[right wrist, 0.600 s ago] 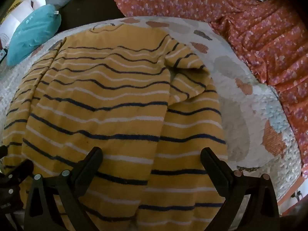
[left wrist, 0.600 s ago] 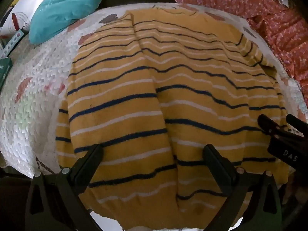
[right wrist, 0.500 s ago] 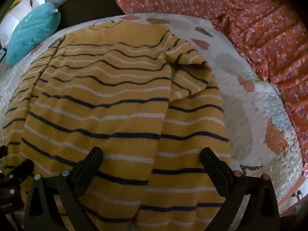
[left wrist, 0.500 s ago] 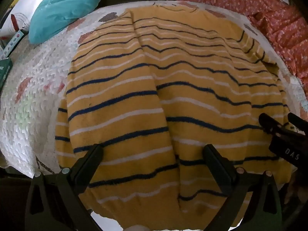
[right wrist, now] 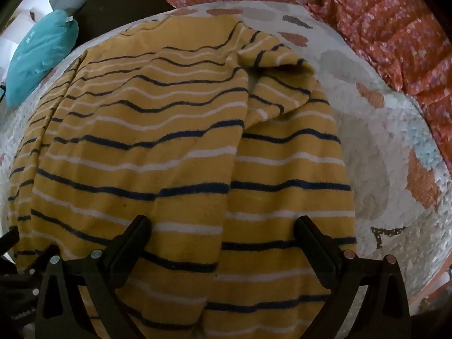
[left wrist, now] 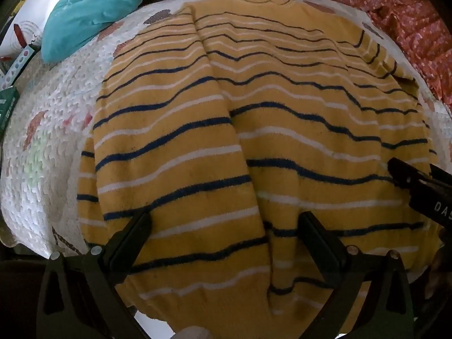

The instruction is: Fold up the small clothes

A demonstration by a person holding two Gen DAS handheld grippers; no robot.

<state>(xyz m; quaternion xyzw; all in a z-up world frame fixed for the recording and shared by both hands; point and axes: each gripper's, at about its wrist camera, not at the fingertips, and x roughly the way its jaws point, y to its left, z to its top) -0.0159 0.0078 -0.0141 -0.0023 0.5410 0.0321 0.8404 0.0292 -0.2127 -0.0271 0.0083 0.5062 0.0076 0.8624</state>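
Striped yellow sweater (left wrist: 282,130) lies spread on the white quilted cover (left wrist: 42,152) directly ahead of and beneath both our grippers, its sides folded in so that a long fold edge runs away from us down the middle. Off to the far left of our left gripper (left wrist: 226,231) sits a teal pillow (left wrist: 90,11). We hold the left gripper released, fingers spread wide over the near hem with nothing pinched. To its right, our right gripper (right wrist: 220,234) is likewise released, its fingers straddling the fold edge above the cloth. A folded sleeve (right wrist: 285,76) lies ahead and slightly right of it. Farther right, beyond the cover, we see orange floral fabric (right wrist: 395,28).
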